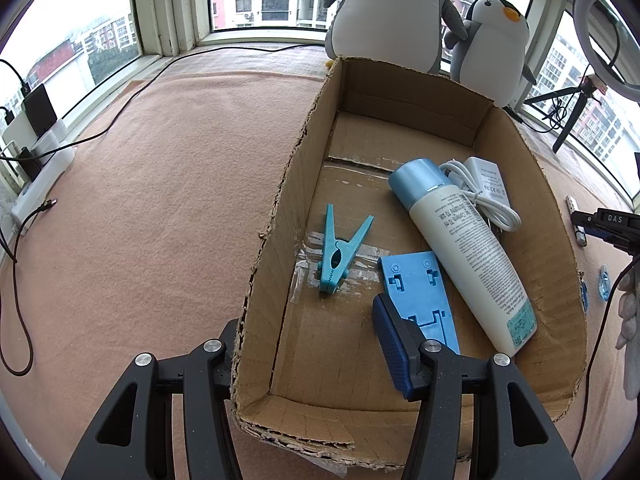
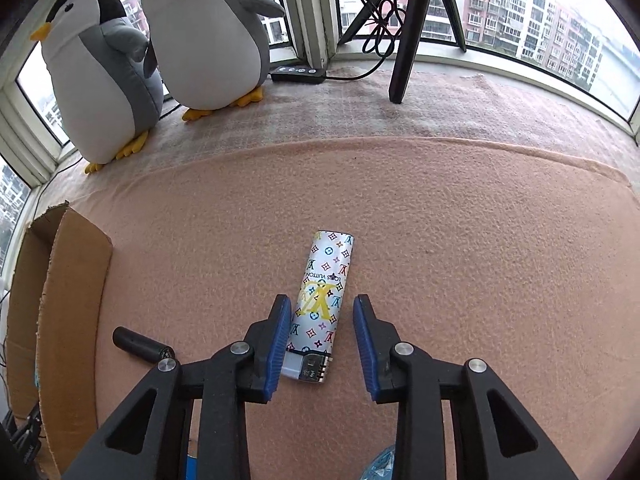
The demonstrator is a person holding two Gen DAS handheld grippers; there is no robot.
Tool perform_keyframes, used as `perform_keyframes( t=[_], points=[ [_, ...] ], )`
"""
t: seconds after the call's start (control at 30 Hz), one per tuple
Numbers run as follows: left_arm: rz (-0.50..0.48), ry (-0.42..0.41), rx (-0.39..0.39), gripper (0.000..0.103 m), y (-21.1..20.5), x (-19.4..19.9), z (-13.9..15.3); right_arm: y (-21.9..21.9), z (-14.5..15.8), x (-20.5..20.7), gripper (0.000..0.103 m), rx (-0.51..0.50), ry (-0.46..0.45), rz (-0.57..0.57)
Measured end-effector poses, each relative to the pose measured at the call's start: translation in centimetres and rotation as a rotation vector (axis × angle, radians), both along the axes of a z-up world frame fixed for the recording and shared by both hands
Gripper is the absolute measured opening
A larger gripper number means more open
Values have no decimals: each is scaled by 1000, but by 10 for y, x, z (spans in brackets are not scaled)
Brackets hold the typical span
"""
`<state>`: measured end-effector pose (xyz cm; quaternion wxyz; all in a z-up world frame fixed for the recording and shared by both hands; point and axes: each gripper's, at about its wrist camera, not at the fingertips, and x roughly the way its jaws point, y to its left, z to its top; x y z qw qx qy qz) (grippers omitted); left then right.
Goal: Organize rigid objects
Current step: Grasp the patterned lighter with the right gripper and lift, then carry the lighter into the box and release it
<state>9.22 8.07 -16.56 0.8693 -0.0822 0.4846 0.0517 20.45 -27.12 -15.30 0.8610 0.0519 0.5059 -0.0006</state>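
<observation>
The left gripper point(image 1: 316, 354) stands wide open and holds nothing; its left finger sits outside the near-left wall of the cardboard box point(image 1: 280, 240) and its right finger inside, so the wall runs up between them. Whether either pad touches the cardboard cannot be told. Ahead of it, on the box floor, lie four things already put away: a turquoise clothespin point(image 1: 340, 254) just ahead, a blue plastic bracket point(image 1: 418, 292) right beside the inner finger, a white lotion bottle with a blue cap point(image 1: 460, 248) ahead and to the right, resting partly over the bracket, and a white power adapter with its coiled cable point(image 1: 486, 190) beyond the bottle toward the far right corner.

The right gripper point(image 2: 322, 342) is also open and empty, lowered over the pink felt-covered surface point(image 2: 480, 260) with its two blue pads on either side of a lighter with a monogram print point(image 2: 322, 304). The left pad is close against the lighter's edge; the right pad stands clear of it. To this gripper's left lies a small black cylinder point(image 2: 140, 344), and further left the box wall.

By this showing the sorting is well along: four items boxed, the lighter about to be grasped, the black cylinder still waiting. A bluish object at the lower edge may also remain.
</observation>
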Motion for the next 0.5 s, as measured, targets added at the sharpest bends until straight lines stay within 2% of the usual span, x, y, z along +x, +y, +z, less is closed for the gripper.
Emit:
perform_keyframes(
  t=[0.23, 0.5],
  points=[
    [0, 0, 0, 57, 0, 0, 0, 11, -2, 4, 21, -82, 6, 48],
    [1, 0, -1, 57, 0, 0, 0, 12, 3, -10, 21, -40, -5, 69]
  ],
)
